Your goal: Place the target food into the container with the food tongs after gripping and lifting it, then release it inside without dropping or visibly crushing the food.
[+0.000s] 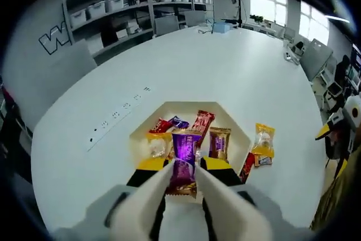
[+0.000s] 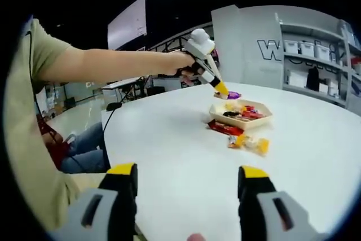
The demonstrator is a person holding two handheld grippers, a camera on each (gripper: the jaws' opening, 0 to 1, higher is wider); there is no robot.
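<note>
Left hand-held gripper (image 1: 181, 174) has its two pale, yellow-tipped jaws clamped on a purple snack packet (image 1: 184, 156), and I see the packet hanging above the near edge of the hexagonal tray (image 1: 234, 123) on the white counter (image 1: 186, 66). From the right gripper view I read the same thing from farther off: the left hand-held gripper (image 2: 224, 91), held in a person's hand (image 2: 181, 62) on an outstretched arm, carries the purple snack packet (image 2: 232, 95) clear of the counter (image 2: 186, 156), just beside and above the far corner of the tray (image 2: 240, 121). Inside the tray I can make out several wrapped snacks: a red bar (image 1: 202, 120), a brown and gold packet (image 1: 219, 143), a yellow packet (image 1: 157, 144) and a small red and blue pair (image 1: 169, 123). Outside the tray, on the counter, lie a clear packet with yellow ends (image 1: 263, 144) and a dark red bar (image 1: 247, 166) just beside the tray's wall; in the right gripper view these are the red bar (image 2: 224, 128) and the yellow-ended packet (image 2: 249, 142), nearer to me than the tray. My right hand-held gripper (image 2: 188, 182) sits low over the counter with its jaws wide apart and nothing between them. Shelving with storage bins (image 1: 113, 12) stands at the far wall.
</note>
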